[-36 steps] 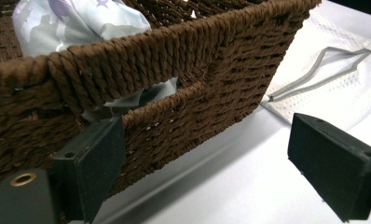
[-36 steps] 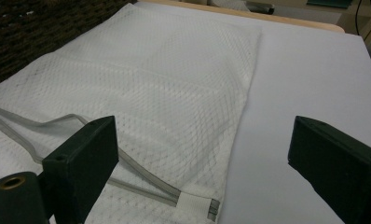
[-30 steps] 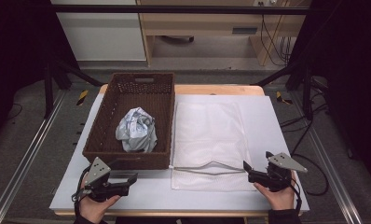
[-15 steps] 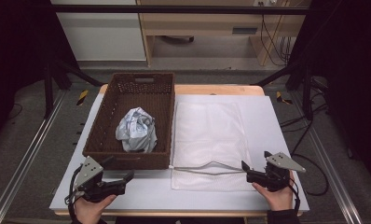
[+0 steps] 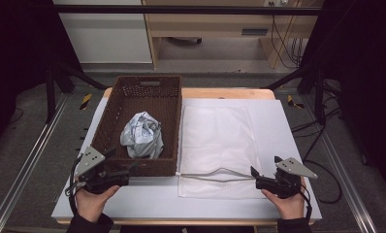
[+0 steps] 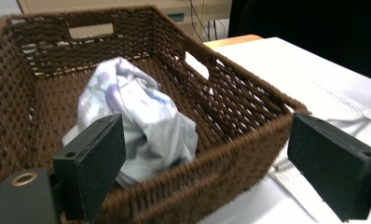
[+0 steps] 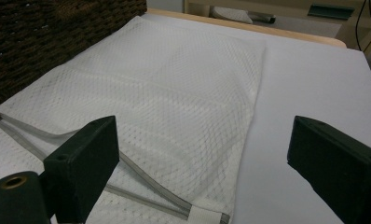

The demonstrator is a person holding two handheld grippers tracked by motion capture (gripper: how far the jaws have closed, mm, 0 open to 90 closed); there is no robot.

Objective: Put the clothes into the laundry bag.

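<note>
On the near left of the counter (image 5: 288, 126), the left tongs (image 5: 132, 168) sit in a hand (image 5: 91, 201), wide open and holding nothing, right at the near wall of the brown wicker basket (image 5: 114, 109). Seen from the left gripper view, its jaws straddle that near wall of the basket (image 6: 230, 154), with the crumpled pale cloth (image 6: 137, 116) lying inside just beyond. From above, the cloth (image 5: 142, 135) rests toward the near right part of the basket. Right of the basket lies a flat white mesh bag (image 5: 220, 141) (its zipper edge is at the near end, partly undone). The right tongs (image 5: 254, 177), held in the other hand (image 5: 288, 204), are also wide open and empty, just beside the bag's near right corner.
</note>
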